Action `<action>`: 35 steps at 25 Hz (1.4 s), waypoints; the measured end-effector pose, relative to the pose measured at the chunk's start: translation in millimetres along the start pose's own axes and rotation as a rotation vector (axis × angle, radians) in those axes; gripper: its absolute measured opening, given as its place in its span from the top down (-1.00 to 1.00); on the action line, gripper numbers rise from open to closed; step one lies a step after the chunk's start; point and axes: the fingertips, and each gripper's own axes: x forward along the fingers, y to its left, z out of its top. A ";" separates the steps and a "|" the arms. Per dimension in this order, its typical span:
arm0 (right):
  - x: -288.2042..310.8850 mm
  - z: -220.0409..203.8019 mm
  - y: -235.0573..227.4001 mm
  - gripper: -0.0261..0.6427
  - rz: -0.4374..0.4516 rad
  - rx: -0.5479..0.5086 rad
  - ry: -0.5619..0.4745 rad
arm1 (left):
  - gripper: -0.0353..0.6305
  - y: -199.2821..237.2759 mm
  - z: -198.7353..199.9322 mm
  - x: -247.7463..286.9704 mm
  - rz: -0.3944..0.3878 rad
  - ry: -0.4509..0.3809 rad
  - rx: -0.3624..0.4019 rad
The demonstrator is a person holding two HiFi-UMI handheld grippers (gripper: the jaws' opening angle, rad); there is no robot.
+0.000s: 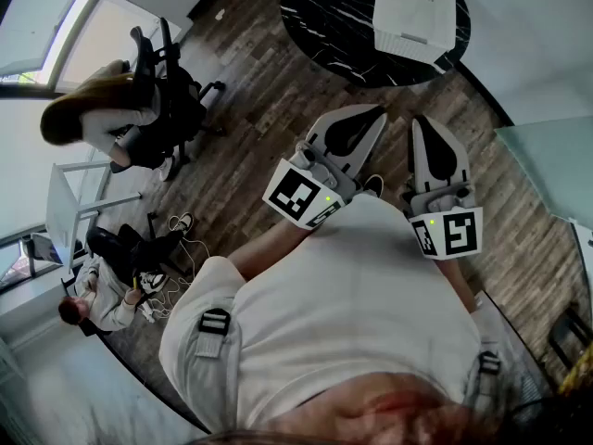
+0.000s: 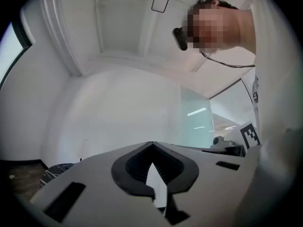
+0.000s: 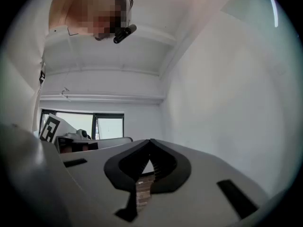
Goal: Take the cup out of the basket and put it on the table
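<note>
No cup shows in any view. A white perforated container (image 1: 414,7), possibly the basket, stands on a round black marble table (image 1: 338,26) at the top of the head view. I hold both grippers close to my chest, well short of that table. My left gripper (image 1: 374,112) and my right gripper (image 1: 424,121) point away from me, each with its jaws together and nothing between them. The left gripper view shows its shut tips (image 2: 151,144) against a white wall and ceiling. In the right gripper view the tips (image 3: 151,141) also meet, and only a wall and a window lie beyond.
Wood-plank floor (image 1: 250,91) lies between me and the table. At the left, a person sits in an office chair (image 1: 162,100) and another person (image 1: 102,299) sits lower down. A glass surface (image 1: 551,170) lies at the right, with a dark chair (image 1: 567,336) below it.
</note>
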 end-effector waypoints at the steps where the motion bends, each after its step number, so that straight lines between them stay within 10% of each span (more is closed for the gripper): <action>1: -1.1 -0.9 1.5 0.90 0.000 0.001 0.004 | 0.88 -0.2 -0.1 0.0 0.001 0.000 0.000; 35: -45.0 -0.6 -32.1 0.90 -0.024 0.038 0.002 | 0.88 -47.0 -27.9 24.9 -0.017 0.049 -0.029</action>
